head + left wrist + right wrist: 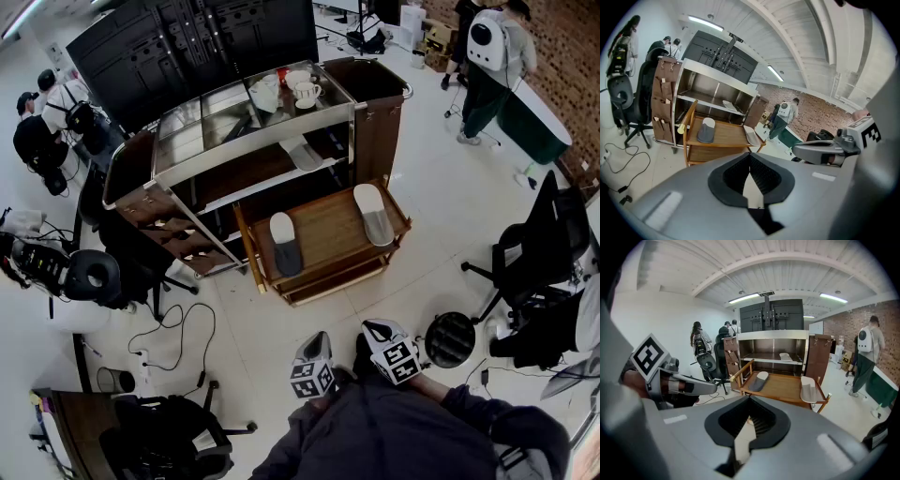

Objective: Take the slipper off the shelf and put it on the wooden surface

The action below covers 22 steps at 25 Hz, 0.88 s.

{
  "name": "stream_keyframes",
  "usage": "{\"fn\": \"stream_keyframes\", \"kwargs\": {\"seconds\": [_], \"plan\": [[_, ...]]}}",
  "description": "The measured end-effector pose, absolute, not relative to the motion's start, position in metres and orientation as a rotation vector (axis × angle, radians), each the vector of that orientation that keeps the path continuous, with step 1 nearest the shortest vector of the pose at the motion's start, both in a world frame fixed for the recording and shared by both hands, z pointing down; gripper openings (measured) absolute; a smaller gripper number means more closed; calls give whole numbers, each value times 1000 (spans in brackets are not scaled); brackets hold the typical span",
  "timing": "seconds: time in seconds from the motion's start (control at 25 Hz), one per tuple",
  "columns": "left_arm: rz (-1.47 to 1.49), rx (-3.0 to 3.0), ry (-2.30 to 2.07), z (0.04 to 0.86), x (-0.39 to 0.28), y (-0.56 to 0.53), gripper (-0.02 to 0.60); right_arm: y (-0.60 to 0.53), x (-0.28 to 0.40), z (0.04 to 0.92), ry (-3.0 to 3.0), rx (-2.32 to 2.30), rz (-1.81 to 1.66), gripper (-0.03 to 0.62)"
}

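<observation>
Head view shows the slipper [302, 153] lying flat on the middle level of the metal shelf [253, 139], towards its right end, under the top deck where white cups [300, 89] stand; it is pale grey, and nothing grips or touches it; the right gripper view picks up the same slipper far back inside the open shelf.

Just in front of the shelf stands the wooden surface [328, 230], a low slatted trolley top; two more slippers already lie on it, a dark-toed slipper [285, 242] near its left edge and a light slipper [373, 213] at its right edge, well apart from each other.

Both grippers are held close to the person's body at the bottom of the head view, well apart from shelf and trolley; the left gripper [314, 358] has its fingers pressed together with nothing between them, as the left gripper view makes plain; the right gripper [390, 343] likewise has its fingers drawn together and carries nothing, the right gripper view looking past them at the trolley.

A brown pocket organiser [178, 234] hangs on the shelf's left side; a tall black panel [187, 37] stands behind the shelf; a cable [169, 330] trails over the white floor to the left; a black office chair [534, 272] sits at the right; a person with a white backpack [492, 42] stands beyond, and other people are at the far left.
</observation>
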<state>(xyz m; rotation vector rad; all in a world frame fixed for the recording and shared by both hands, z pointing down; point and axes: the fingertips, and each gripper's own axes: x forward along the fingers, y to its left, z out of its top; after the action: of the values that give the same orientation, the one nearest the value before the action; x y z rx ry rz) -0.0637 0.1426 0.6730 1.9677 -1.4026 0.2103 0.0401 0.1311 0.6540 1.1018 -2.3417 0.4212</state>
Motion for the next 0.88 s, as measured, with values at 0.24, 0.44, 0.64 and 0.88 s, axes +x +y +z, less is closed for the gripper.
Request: {"fn": "stream_keyframes", "kwargs": {"seconds": [0.24, 0.44, 0.64, 0.88], "plan": [[242, 1921, -1468, 701, -78, 56, 102, 94, 64, 641, -2349, 1178, 355, 2], [369, 1908, -1558, 730, -102, -58, 138, 54, 95, 649, -2298, 1222, 418, 2], [614, 1854, -1643, 793, -143, -172, 155, 4, 134, 655, -2227, 1299, 498, 2], [891, 1671, -1615, 889, -180, -223, 175, -47, 173, 673, -2150, 1329, 565, 2]]}}
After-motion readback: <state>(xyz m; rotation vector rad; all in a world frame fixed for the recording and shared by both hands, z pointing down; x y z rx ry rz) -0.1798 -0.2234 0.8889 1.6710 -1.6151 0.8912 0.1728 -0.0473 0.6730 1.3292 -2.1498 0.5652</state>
